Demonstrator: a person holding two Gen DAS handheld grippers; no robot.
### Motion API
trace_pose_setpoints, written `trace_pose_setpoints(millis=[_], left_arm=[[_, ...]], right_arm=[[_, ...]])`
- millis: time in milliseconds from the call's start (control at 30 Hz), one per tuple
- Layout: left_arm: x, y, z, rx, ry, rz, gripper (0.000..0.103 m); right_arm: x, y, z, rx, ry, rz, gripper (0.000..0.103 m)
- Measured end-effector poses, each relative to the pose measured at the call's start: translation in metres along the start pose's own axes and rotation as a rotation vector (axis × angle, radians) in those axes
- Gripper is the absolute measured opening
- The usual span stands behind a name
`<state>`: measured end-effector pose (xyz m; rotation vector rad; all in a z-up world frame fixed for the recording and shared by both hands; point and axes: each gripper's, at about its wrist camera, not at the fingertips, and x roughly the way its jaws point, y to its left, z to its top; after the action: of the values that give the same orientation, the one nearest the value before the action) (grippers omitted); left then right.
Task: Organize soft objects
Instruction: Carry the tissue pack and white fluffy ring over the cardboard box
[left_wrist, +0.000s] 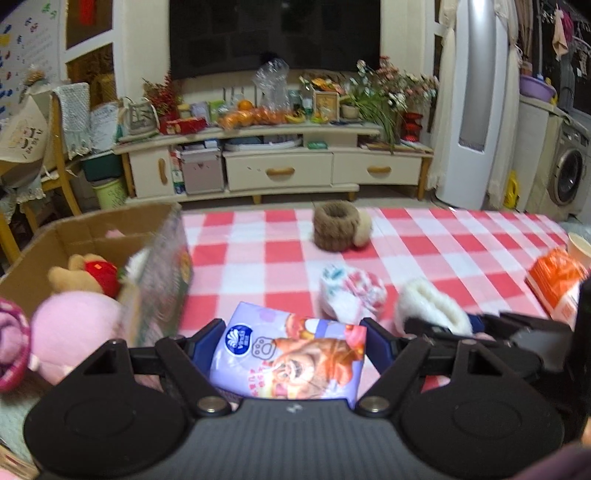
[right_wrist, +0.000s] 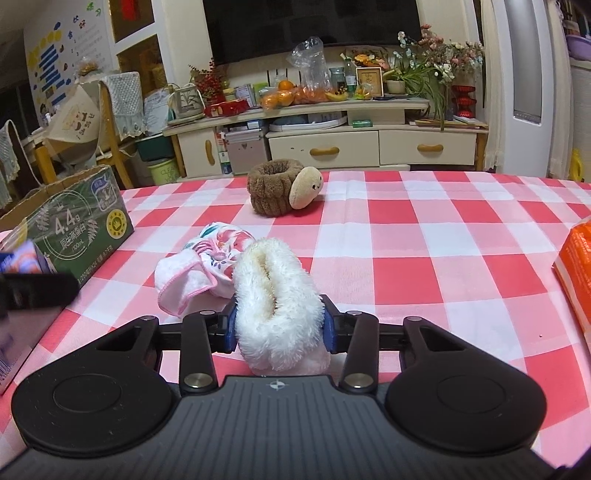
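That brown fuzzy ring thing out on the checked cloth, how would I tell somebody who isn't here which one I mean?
Start at the red-and-white checked tablecloth and look to its far edge, toward the TV cabinet. There the brown plush ring lies alone, beyond the floral cloth bundle. It is the only brown thing on the cloth, hollow in the middle, with a small cream smiling face on its side.

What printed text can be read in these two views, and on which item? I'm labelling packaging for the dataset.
"4.4g" and "100mL": on the green side of the cardboard box, right wrist view; the Chinese line between them reads roughly "原生高蛋白".
Purple tissue pack in the left gripper: round blue logo, lettering too blurred.
Orange pack: print too small.
Wall poster: unreadable.
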<state>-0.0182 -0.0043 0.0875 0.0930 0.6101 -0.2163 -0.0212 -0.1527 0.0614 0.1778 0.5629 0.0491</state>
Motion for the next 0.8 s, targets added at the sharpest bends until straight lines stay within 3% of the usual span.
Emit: trace_pose_setpoints(millis=[367,800], left_arm=[[-0.014,0.053,0.025,-0.087,-0.082,0.097,0.078],[-0.024,0.105,0.033,-0.139,-0.146,0.216,0.078]], right_arm=[[-0.015,0.025,0.000,-0.051,-0.030,0.006,0.052],[-0.031,0.086,0.013,-0.114,-0.073,0.105,0.052]])
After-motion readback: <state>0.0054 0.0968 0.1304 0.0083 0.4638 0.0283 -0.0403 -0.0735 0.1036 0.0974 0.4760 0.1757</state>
